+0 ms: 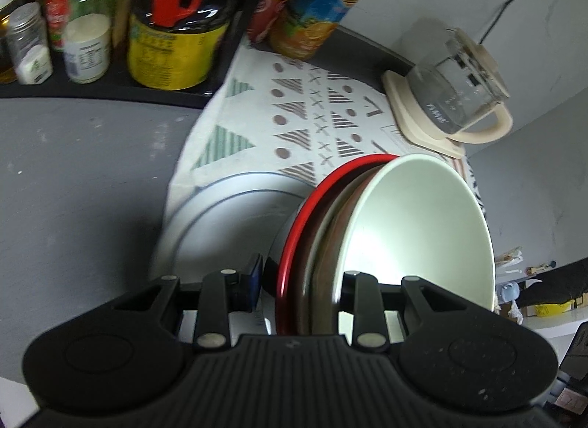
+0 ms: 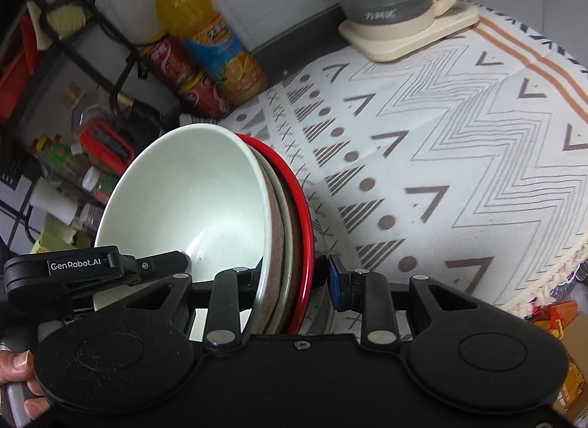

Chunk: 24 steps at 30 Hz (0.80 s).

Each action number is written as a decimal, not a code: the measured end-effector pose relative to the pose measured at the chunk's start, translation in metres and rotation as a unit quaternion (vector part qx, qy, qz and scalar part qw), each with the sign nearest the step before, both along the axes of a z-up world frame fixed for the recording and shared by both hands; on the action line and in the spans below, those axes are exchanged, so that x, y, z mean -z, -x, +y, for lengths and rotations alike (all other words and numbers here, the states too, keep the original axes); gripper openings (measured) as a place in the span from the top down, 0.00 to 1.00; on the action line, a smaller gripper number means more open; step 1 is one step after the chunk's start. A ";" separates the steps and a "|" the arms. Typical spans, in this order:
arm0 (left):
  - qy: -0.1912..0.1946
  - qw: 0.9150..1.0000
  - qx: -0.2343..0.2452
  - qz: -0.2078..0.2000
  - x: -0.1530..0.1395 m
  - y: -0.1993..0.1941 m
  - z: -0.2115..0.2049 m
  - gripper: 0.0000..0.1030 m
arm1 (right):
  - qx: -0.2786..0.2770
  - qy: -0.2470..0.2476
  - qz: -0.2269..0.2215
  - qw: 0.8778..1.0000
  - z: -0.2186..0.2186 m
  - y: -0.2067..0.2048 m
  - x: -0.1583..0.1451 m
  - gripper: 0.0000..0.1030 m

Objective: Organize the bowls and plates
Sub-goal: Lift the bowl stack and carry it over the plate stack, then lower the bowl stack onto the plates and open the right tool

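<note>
A nested stack of bowls is held tilted on edge: a white bowl innermost, a brownish bowl behind it and a red-rimmed bowl outermost. My left gripper is shut on the stack's rims. My right gripper is shut on the same stack from the opposite side, where the white bowl and red rim show. A white plate lies flat on the cloth behind the stack. The left gripper body shows in the right wrist view.
A patterned cloth covers the table. A glass kettle on a cream base stands at the back. An orange juice bottle and a red can stand by the wall. Jars and bottles fill a black shelf at left.
</note>
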<state>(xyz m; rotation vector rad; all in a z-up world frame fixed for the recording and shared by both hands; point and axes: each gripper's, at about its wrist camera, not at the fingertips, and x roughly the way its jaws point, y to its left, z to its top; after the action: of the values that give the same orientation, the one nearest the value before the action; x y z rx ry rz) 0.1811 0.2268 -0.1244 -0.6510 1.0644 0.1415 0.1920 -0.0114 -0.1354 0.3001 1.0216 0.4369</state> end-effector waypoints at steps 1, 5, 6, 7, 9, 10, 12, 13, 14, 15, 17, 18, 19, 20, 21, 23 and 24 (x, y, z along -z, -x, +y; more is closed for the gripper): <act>0.000 1.000 -0.003 0.003 0.002 0.001 0.003 0.71 | -0.005 0.004 0.003 1.000 0.005 0.000 0.002 0.72; 0.006 1.000 -0.015 0.018 0.013 0.007 0.015 0.71 | -0.022 0.017 0.015 1.000 0.018 0.000 0.008 0.72; 0.005 1.000 -0.015 0.019 0.014 0.008 0.017 0.71 | -0.026 0.018 0.018 0.999 0.020 0.001 0.010 0.72; 0.004 1.000 -0.017 0.021 0.015 0.009 0.019 0.71 | -0.029 0.019 0.021 0.999 0.023 0.001 0.011 0.72; 0.005 0.999 -0.020 0.024 0.017 0.010 0.023 0.71 | -0.035 0.023 0.025 0.999 0.028 0.001 0.013 0.72; 0.005 0.999 -0.021 0.026 0.018 0.011 0.025 0.71 | -0.037 0.025 0.026 0.999 0.030 0.002 0.014 0.72; 0.003 0.999 -0.020 0.028 0.020 0.010 0.027 0.71 | -0.040 0.027 0.029 0.998 0.033 0.001 0.015 0.72; 0.003 0.999 -0.019 0.029 0.020 0.010 0.028 0.71 | -0.040 0.028 0.031 0.998 0.034 0.001 0.016 0.72; 0.003 0.999 -0.019 0.030 0.020 0.009 0.028 0.72 | -0.040 0.028 0.032 0.998 0.034 0.001 0.016 0.72; 0.004 0.999 -0.018 0.031 0.020 0.009 0.029 0.72 | -0.039 0.028 0.034 0.998 0.034 0.001 0.017 0.72; 0.004 0.999 -0.015 0.033 0.021 0.007 0.029 0.72 | -0.037 0.029 0.038 0.998 0.034 0.001 0.020 0.72; 0.003 0.999 -0.015 0.036 0.022 0.006 0.028 0.72 | -0.037 0.030 0.040 0.998 0.034 0.001 0.021 0.72; 0.003 0.999 -0.014 0.039 0.023 0.005 0.028 0.72 | -0.036 0.030 0.042 0.998 0.035 0.000 0.022 0.72; 0.001 0.999 -0.012 0.040 0.023 0.004 0.027 0.71 | -0.036 0.031 0.042 0.998 0.035 0.001 0.023 0.72; 0.000 0.999 -0.011 0.040 0.023 0.003 0.027 0.71 | -0.037 0.032 0.039 0.998 0.035 0.001 0.022 0.72; -0.001 0.999 -0.008 0.041 0.023 0.001 0.026 0.71 | -0.036 0.034 0.037 0.998 0.036 0.000 0.022 0.72; 0.001 0.999 -0.006 0.043 0.024 0.000 0.026 0.71 | -0.034 0.033 0.037 0.998 0.035 -0.001 0.022 0.72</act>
<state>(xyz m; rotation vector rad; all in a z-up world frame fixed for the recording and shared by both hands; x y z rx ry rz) 0.1815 0.2524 -0.1483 -0.6575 1.1426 0.1811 0.1929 0.0236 -0.1575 0.2246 1.1195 0.4552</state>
